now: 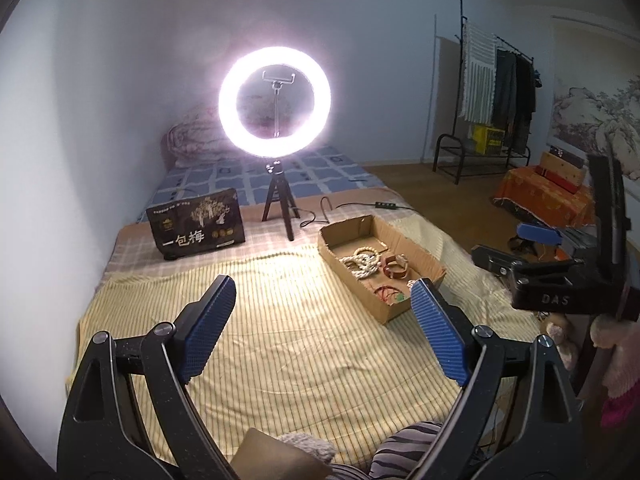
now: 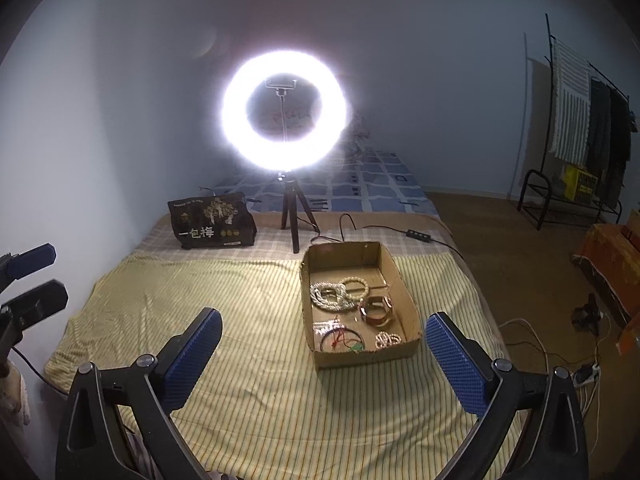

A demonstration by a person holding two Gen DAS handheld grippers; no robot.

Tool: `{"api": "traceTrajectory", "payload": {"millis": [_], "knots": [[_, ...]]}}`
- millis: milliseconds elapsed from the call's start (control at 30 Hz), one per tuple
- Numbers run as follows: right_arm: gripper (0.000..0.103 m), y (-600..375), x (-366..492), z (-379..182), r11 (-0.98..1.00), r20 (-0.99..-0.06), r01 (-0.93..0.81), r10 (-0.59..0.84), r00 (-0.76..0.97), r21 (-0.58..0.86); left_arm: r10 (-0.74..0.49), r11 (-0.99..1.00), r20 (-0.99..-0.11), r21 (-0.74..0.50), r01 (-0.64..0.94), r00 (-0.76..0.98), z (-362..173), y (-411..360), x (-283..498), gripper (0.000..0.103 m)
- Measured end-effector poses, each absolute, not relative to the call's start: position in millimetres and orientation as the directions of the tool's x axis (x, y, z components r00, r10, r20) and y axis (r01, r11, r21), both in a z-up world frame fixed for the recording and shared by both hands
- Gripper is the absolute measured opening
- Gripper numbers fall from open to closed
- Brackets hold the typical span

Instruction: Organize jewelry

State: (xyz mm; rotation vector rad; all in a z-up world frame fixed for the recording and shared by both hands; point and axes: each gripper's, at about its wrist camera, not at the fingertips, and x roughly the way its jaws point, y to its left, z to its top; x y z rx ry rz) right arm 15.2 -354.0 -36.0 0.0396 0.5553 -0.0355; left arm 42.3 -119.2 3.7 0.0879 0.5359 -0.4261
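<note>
A shallow cardboard box lies on a yellow striped cloth on a bed. In it are white bead strands, a brown bangle, a thin dark bracelet with red and green bits and a small pearl bracelet. The box also shows in the left wrist view, to the right of my left gripper. My left gripper is open and empty above the cloth. My right gripper is open and empty, hovering before the box's near end.
A lit ring light on a small tripod stands behind the box, its cable trailing right. A dark printed bag stands at the back left. A wall runs along the left; floor, clothes rack and orange-covered furniture lie right.
</note>
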Motion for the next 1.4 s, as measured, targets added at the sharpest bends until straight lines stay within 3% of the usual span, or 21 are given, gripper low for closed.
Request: {"api": "traceTrajectory", "payload": {"millis": [200,1400], "knots": [[0.103,-362.6,10.1,-49.7,0.995,-0.532,0.086,-0.043,0.846,0.056,-0.347,0.916,-0.501,0.000,0.401,0.793,-1.2,-121.6,42.5,0.102],[0.103,-364.4,9.0,-63.0,0.991,-0.548,0.119,-0.062,0.834,0.069,-0.307,0.930,-0.530,0.011,0.368,0.791,-11.3,-121.2,44.8,0.103]]}}
